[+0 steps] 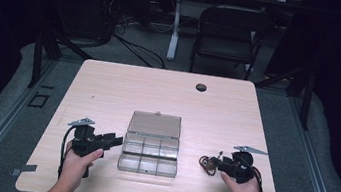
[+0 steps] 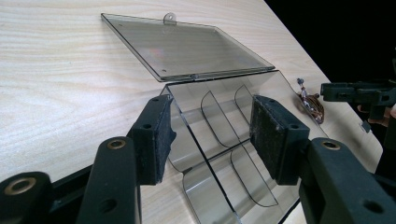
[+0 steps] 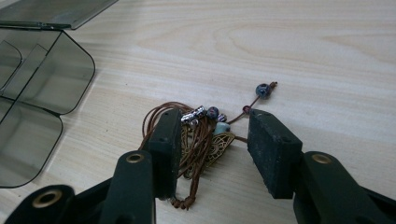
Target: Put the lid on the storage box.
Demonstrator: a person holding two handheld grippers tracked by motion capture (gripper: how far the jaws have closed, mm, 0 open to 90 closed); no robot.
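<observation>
Necklace (image 3: 196, 140) lies bunched on table (image 1: 109, 87), just right of the clear box (image 1: 149, 153), well apart from its rim. Brown cord in loose loops, several beads, a small metal tube, a filigree leaf pendant

Right gripper (image 3: 215, 149) is down over the bundle, jaws spread, cord and pendant between the pads but not pinched; left pad touches the cord loops. Left gripper (image 2: 210, 140) is spread too, jaws straddling the near corner of the box, pads not pressing on it. Lid (image 2: 187, 46) lies open flat behind the box; compartments look empty

Handling, judged: light, limp, no stiffness; will sag and trail when lifted. Beads hard, likely to slip from pads. Best hold is the thick cord cluster by the pendant, not the loose tail

Orientation: bundle's long axis runs roughly along the right gripper's line of sight; one bead-tipped tail (image 3: 263, 90) strays away up-right in the right gripper view, a knotted end points back toward the camera
</observation>
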